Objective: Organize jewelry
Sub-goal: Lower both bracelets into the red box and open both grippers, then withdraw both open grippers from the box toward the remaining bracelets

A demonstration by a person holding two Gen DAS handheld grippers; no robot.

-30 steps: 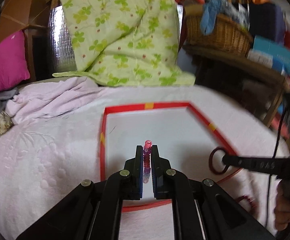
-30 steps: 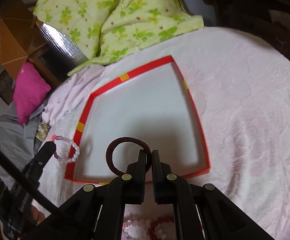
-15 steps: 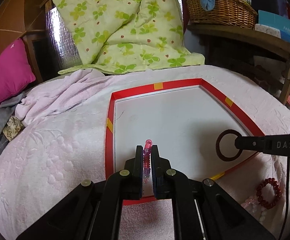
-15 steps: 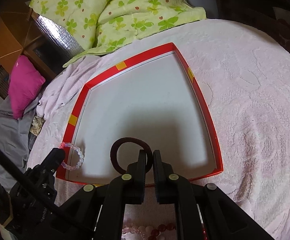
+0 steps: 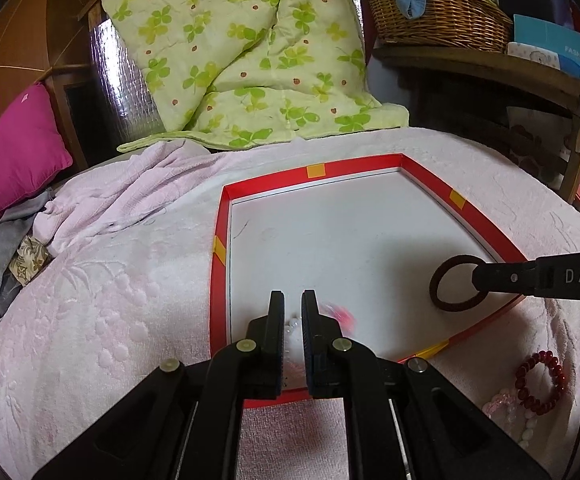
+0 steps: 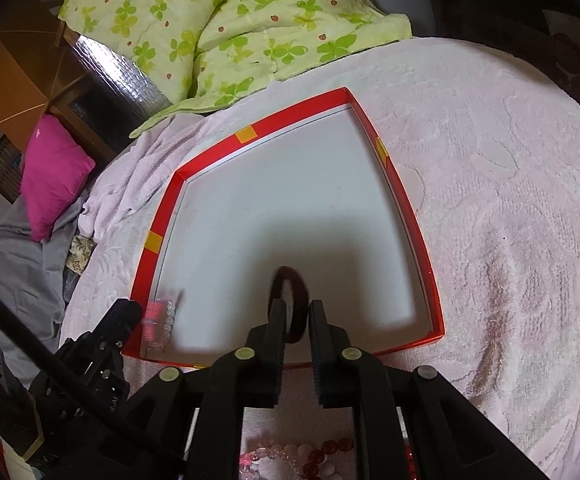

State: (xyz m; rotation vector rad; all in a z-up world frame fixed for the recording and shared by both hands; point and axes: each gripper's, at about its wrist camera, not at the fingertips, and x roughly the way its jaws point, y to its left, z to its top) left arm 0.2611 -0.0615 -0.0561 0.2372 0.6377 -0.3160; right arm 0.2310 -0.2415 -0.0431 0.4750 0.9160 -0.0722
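Fingers (image 6: 277,320) opening around round fuzzy hair tie (image 6: 294,298).

Right gripper (image 6: 296,320) jaws opening around dark hair tie (image 6: 294,300) over red-rimmed tray (image 6: 406,208)

Your pink bead bracelet (image 5: 340,315) is a motion blur; the left gripper's (image 5: 293,300) fingers (image 5: 275,320) hide most of it.

Red tray (image 6: 410,216) floor mostly bare, low rim around, bracelets (image 5: 540,378) outside near edge
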